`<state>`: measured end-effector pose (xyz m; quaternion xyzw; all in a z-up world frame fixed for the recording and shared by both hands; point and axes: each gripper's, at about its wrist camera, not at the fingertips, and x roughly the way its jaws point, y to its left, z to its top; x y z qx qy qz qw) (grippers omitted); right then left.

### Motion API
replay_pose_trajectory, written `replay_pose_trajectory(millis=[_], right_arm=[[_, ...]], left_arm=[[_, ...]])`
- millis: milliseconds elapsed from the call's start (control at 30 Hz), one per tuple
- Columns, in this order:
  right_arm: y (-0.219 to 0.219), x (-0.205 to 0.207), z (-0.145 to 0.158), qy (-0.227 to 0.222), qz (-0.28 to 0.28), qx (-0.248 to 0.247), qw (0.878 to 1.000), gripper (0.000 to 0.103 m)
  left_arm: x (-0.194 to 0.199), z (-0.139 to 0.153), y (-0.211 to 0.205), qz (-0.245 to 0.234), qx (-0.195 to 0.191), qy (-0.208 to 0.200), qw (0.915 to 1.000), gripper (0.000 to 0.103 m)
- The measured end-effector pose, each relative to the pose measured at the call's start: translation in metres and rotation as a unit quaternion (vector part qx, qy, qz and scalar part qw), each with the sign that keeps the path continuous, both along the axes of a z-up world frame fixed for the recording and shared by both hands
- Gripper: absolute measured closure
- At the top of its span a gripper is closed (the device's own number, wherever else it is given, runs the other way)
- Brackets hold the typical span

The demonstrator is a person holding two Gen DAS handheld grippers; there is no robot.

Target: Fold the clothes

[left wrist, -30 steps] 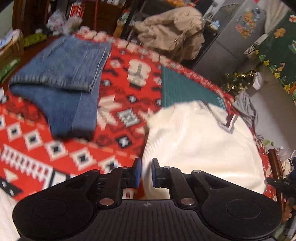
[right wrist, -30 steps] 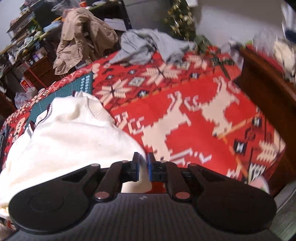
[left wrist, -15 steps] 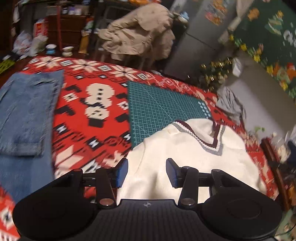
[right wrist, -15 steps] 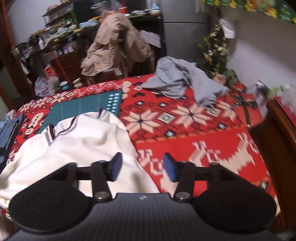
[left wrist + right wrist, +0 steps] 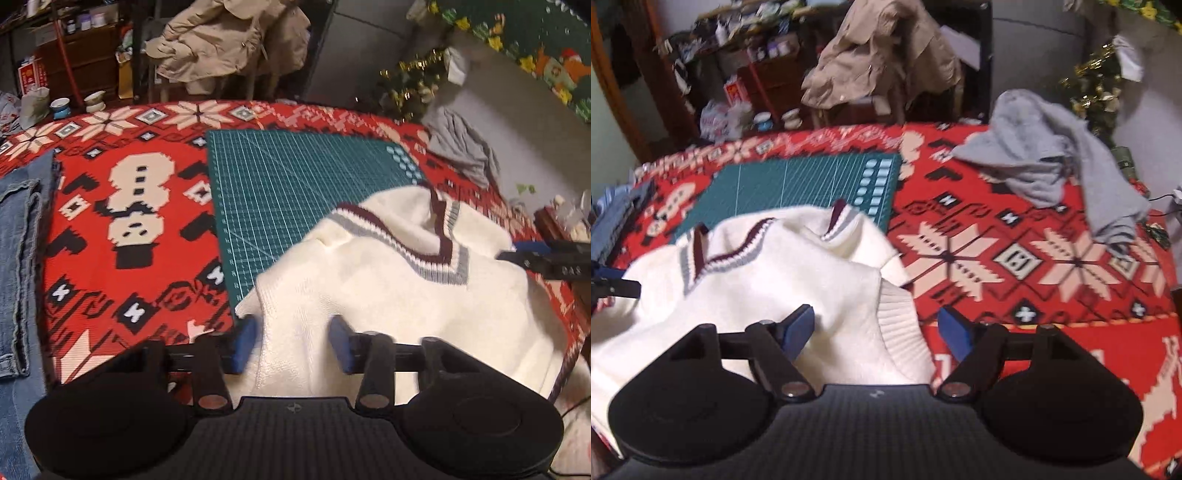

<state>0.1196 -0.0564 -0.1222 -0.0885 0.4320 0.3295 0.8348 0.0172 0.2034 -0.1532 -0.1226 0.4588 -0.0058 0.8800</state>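
A second ago both hand-held grippers were pressed together at the cream sweater's (image 5: 388,291) near edge. Now the left hand-held gripper (image 5: 291,345) stands part open, having narrowed again in the last half second, with knit between its pads but not pinched. The right hand-held gripper (image 5: 877,334) has been widening and stands spread over the ribbed cuff (image 5: 903,332). The sweater lies released, bunched near the table's front edge, half over the green cutting mat (image 5: 295,184), collar toward the far edge. That suggests a regrip before the next fold. Its near hem is hidden under both grippers. Blur softens the right view.
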Motion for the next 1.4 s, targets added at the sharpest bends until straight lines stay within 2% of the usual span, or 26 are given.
replay_pose_trajectory(millis=[33,67,100,133,167,200,300,433,567,667,733,800,833,867,900,933,1000,1067,1333,1400], right_arm=[[0.003,0.002,-0.005,0.006,0.002,0.0,1.0,0.03],[0.006,0.004,-0.008,0.01,0.006,0.001,1.0,0.045],[0.01,0.003,-0.01,0.013,0.013,-0.001,1.0,0.065],[0.014,0.0,-0.01,0.012,0.025,-0.004,1.0,0.076],[0.019,-0.004,-0.009,0.006,0.037,-0.008,0.999,0.085],[0.023,-0.007,-0.006,-0.005,0.045,-0.014,0.999,0.088],[0.031,-0.014,0.007,-0.032,0.054,-0.019,0.998,0.093],[0.03,0.007,0.038,-0.034,0.026,0.022,0.999,0.094],[0.042,0.034,0.077,-0.063,0.019,0.048,0.997,0.094],[0.059,0.053,0.105,-0.108,0.02,0.055,0.992,0.094],[0.072,0.066,0.115,-0.122,0.014,0.06,0.991,0.094],[0.086,0.081,0.116,-0.127,0.01,0.06,0.99,0.089],[0.093,0.087,0.113,-0.128,0.007,0.055,0.99,0.083],[0.098,0.091,0.109,-0.13,0.001,0.051,0.99,0.067],[0.102,0.093,0.104,-0.133,-0.002,0.048,0.99,0.06],[0.106,0.095,0.099,-0.137,-0.006,0.045,0.99,0.058],[0.107,0.096,0.09,-0.136,-0.012,0.044,0.99,0.039],[0.104,0.092,0.081,-0.128,-0.015,0.048,0.991,0.026],[0.064,0.051,0.05,-0.101,-0.004,0.037,0.994,0.01],[0.051,0.033,0.047,-0.098,0.0,0.033,0.995,0.001]], left_arm=[[0.0,-0.001,-0.001,-0.003,0.003,0.002,1.0,0.085],[0.0,-0.002,-0.003,-0.005,0.006,0.003,1.0,0.092],[0.0,-0.002,-0.005,-0.007,0.011,0.003,0.9999,0.093],[0.0,0.001,-0.008,-0.009,0.019,0.0,0.9998,0.094],[-0.001,0.004,-0.011,-0.011,0.027,-0.006,0.9995,0.095],[-0.002,0.009,-0.014,-0.014,0.033,-0.015,0.9992,0.095],[-0.001,0.03,-0.013,-0.01,0.032,-0.048,0.9983,0.095],[0.016,0.069,-0.007,-0.004,0.04,-0.097,0.9945,0.095],[0.045,0.105,0.002,0.003,0.068,-0.141,0.9877,0.095],[0.073,0.117,0.009,0.023,0.085,-0.159,0.9833,0.095],[0.095,0.115,0.017,0.041,0.089,-0.16,0.9822,0.094],[0.116,0.106,0.026,0.062,0.089,-0.155,0.9819,0.087],[0.124,0.099,0.029,0.078,0.095,-0.15,0.9809,0.077],[0.13,0.093,0.033,0.092,0.1,-0.145,0.9801,0.069],[0.133,0.088,0.035,0.097,0.096,-0.14,0.9808,0.069],[0.132,0.084,0.038,0.1,0.086,-0.134,0.9821,0.069],[0.129,0.075,0.044,0.105,0.068,-0.123,0.9845,0.067],[0.117,0.067,0.044,0.103,0.055,-0.114,0.9867,0.066],[0.049,0.048,0.03,0.097,0.01,-0.089,0.9913,0.06],[0.033,0.047,0.023,0.095,0.012,-0.09,0.9913,0.059]])
